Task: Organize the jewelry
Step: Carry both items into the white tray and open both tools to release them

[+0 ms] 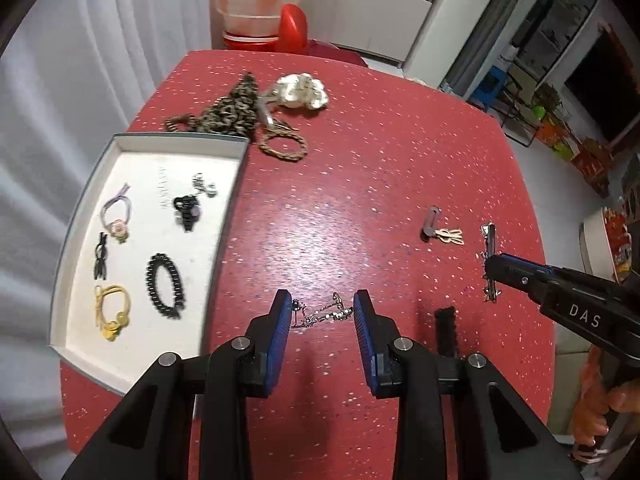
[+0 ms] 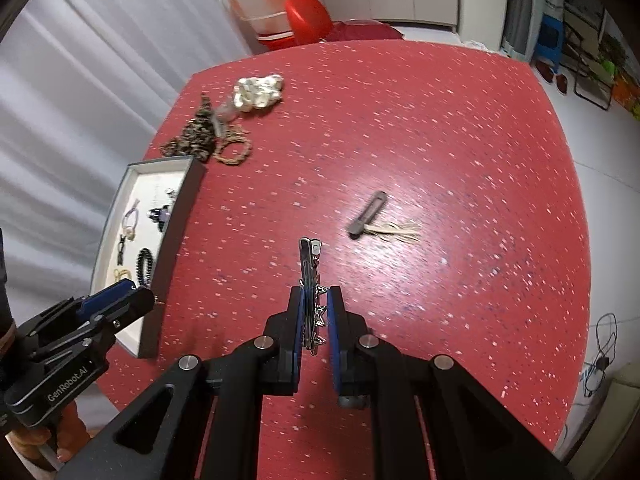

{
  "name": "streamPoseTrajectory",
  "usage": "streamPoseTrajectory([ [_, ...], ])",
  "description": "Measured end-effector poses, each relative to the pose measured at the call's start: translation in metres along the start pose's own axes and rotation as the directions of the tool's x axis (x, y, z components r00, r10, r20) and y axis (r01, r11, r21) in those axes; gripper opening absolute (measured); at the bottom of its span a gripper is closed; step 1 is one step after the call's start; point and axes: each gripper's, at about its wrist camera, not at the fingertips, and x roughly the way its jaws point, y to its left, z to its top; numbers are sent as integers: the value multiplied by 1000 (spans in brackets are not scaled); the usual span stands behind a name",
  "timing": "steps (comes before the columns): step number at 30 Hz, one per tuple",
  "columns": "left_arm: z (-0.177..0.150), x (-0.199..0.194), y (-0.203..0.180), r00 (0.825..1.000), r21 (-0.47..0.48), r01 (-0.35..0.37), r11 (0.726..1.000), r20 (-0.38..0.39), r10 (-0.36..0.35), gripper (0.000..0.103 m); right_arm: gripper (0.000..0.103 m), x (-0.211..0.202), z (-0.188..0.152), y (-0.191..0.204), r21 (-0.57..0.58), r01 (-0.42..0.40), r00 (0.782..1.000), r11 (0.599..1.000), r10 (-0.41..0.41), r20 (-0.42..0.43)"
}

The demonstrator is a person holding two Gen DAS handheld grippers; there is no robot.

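On the left part of the red table [image 1: 400, 152], a white tray [image 1: 152, 140] is holding hair ties, among them a black coil tie [image 1: 164, 291] and a yellow one [image 1: 111, 311], some blurred past naming. Just right of the tray, the left gripper [image 1: 322, 312] is hanging with fingers spread either side of a thin silver chain [image 1: 320, 314]; whether they are touching it is hard to tell. Behind the tray, a tangle of brown chains [image 1: 236, 118] and a pale lumpy piece [image 1: 300, 92] are lying smeared. Well right of the tray, a grey clip [image 2: 368, 214] is resting, and the right gripper [image 2: 316, 308] is closing around a silver hair clip [image 2: 310, 264], whose rear half is hidden between the fingers.
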Motion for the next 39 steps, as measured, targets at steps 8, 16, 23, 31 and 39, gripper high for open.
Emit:
streamPoseTrajectory([
  [8,-3,-13,35,1000,-55,-22,998,19,23,34,12,5,13,42,-62,-31,1000,998,31,-4],
  [16,-6,-26,83,997,-126,-66,990,37,71,34,12,16,24,88,-129,-73,997,989,71,-21],
  [23,-4,-31,126,991,-182,-107,978,59,120,34,12,32,36,133,-196,-119,993,973,114,-34],
  [31,-7,-20,173,985,-252,-150,956,51,167,34,12,59,49,176,-261,-163,987,952,153,-55],
  [39,-10,-2,200,981,-292,-173,941,32,190,34,12,86,58,199,-262,-198,980,945,181,-86],
])
